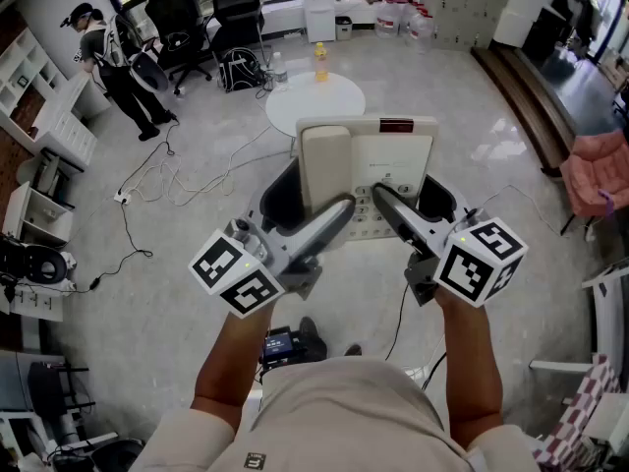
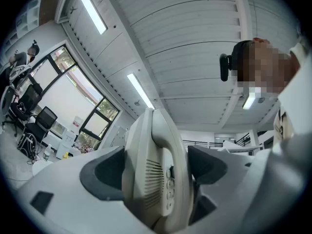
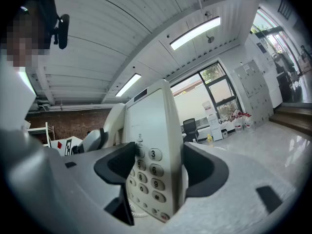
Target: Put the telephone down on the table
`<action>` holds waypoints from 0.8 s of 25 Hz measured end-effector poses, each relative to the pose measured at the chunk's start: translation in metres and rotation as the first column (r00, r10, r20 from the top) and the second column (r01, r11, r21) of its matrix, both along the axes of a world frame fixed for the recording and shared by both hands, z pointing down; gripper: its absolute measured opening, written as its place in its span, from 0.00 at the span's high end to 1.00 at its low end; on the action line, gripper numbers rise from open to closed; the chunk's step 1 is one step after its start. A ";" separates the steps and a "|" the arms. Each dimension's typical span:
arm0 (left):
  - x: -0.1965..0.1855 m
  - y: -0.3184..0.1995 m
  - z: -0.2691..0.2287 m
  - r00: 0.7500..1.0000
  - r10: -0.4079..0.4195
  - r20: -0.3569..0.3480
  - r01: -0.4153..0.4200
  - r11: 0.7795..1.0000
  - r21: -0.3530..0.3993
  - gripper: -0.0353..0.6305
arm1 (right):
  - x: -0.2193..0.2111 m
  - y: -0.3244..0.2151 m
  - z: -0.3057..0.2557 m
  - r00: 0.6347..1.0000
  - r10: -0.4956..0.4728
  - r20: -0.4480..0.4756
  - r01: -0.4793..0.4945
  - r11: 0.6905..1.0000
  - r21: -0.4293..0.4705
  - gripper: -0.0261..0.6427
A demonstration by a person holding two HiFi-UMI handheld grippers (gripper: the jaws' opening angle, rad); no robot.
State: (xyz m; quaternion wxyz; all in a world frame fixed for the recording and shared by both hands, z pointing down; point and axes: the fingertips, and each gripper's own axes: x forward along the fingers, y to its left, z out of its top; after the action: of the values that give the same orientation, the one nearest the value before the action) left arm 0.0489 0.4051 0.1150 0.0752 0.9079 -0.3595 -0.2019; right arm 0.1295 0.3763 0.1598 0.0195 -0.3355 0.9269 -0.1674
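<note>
A beige desk telephone (image 1: 369,160) hangs in the air above the floor, held between both grippers with its handset on the left side. My left gripper (image 1: 310,205) is shut on the handset side; in the left gripper view the dark pads flank the telephone's edge (image 2: 156,169). My right gripper (image 1: 413,203) is shut on the keypad side, and in the right gripper view the number keys (image 3: 148,172) sit between the pads. A round white table (image 1: 314,101) stands just beyond the telephone, with a yellow bottle (image 1: 320,62) on its far edge.
A person (image 1: 113,62) stands at the back left by white shelves (image 1: 39,106). Black office chairs (image 1: 236,8) are at the back. Cables (image 1: 167,180) trail over the grey floor at the left. A pink chair (image 1: 600,170) is at the right.
</note>
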 end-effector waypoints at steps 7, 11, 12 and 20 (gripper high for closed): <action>-0.010 -0.004 0.008 1.000 0.001 -0.004 -0.001 1.000 -0.008 0.37 | -0.010 -0.004 0.008 1.000 0.002 -0.006 -0.002 1.000 -0.003 0.54; -0.019 -0.010 0.013 1.000 0.002 -0.004 -0.002 1.000 -0.016 0.37 | -0.019 -0.009 0.013 1.000 0.000 -0.009 -0.001 1.000 -0.009 0.54; -0.019 -0.011 0.015 1.000 0.001 -0.004 -0.002 1.000 -0.018 0.37 | -0.019 -0.010 0.014 1.000 0.001 -0.009 -0.001 1.000 -0.010 0.53; -0.060 -0.037 0.015 1.000 0.011 -0.017 -0.012 0.999 -0.033 0.37 | -0.059 -0.034 0.014 1.000 0.018 -0.004 -0.018 0.999 -0.034 0.53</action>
State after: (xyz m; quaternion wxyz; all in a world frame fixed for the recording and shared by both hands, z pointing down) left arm -0.0110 0.3683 0.1300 0.0945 0.9069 -0.3569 -0.2030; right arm 0.0707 0.3420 0.1734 0.0134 -0.3444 0.9209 -0.1821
